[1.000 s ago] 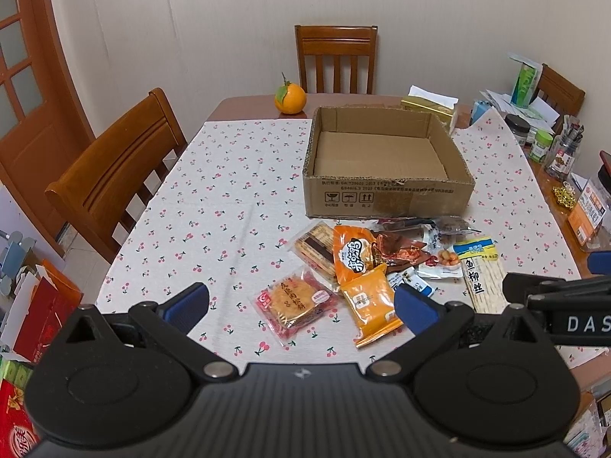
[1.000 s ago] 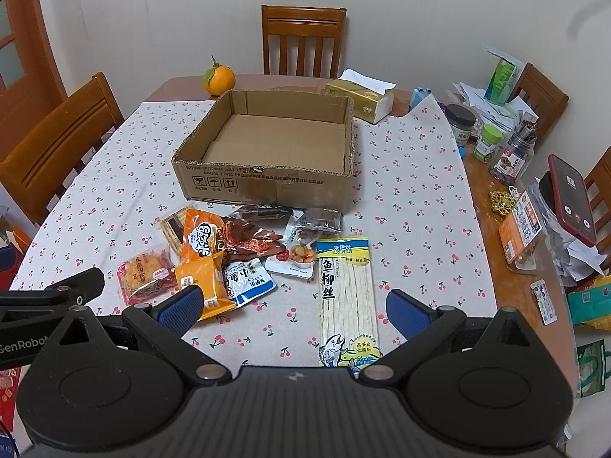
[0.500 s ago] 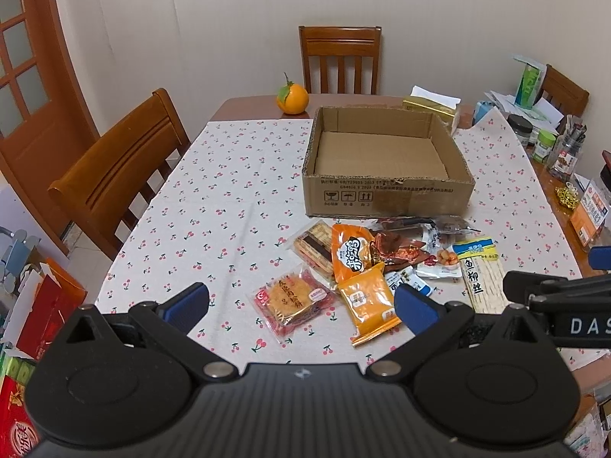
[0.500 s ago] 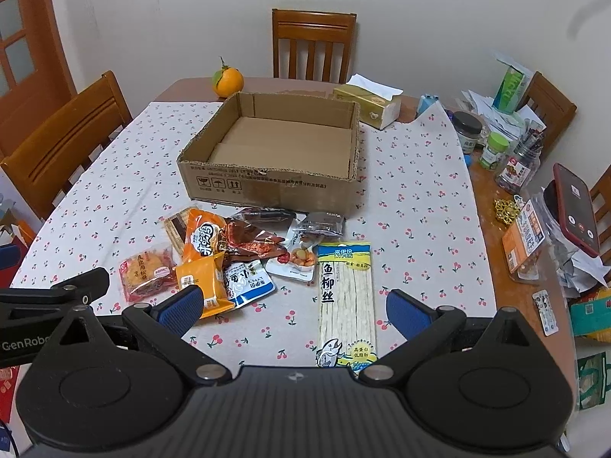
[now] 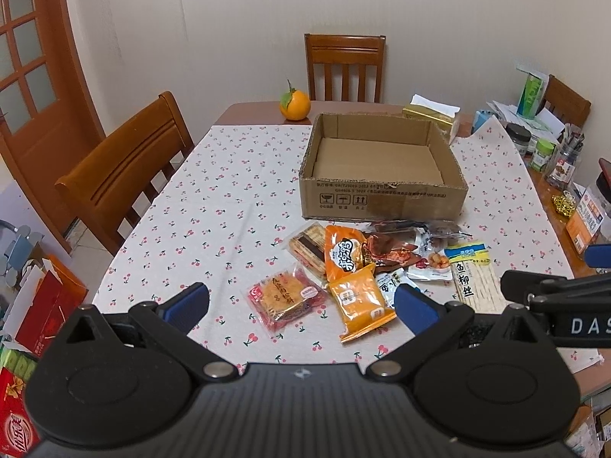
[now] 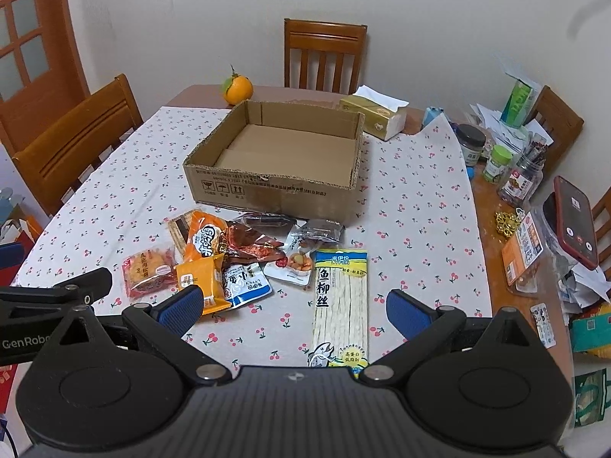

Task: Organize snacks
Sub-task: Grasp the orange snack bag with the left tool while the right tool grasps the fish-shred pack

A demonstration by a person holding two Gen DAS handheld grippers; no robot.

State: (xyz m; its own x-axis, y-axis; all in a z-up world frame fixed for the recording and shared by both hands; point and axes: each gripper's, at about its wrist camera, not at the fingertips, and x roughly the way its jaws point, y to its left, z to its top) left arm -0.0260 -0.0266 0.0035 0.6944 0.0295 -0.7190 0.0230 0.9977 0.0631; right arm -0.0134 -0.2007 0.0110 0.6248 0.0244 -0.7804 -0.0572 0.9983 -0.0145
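An empty cardboard box stands mid-table on the cherry-print cloth. In front of it lies a cluster of snack packets: a red cake packet, orange bags, a long fish-strip pack, a blue-white sachet and dark red pouches. My left gripper hovers open above the near table edge, in front of the cake packet. My right gripper hovers open over the fish-strip pack's near end. Neither holds anything.
An orange and a tissue box sit behind the box. Jars, papers and a phone crowd the right table edge. Wooden chairs stand at the left and far side. Red bags lie on the floor at left.
Both views have tilted slightly upward, so the table contents sit a little lower in frame. Nothing on the table moved and both grippers stayed open.
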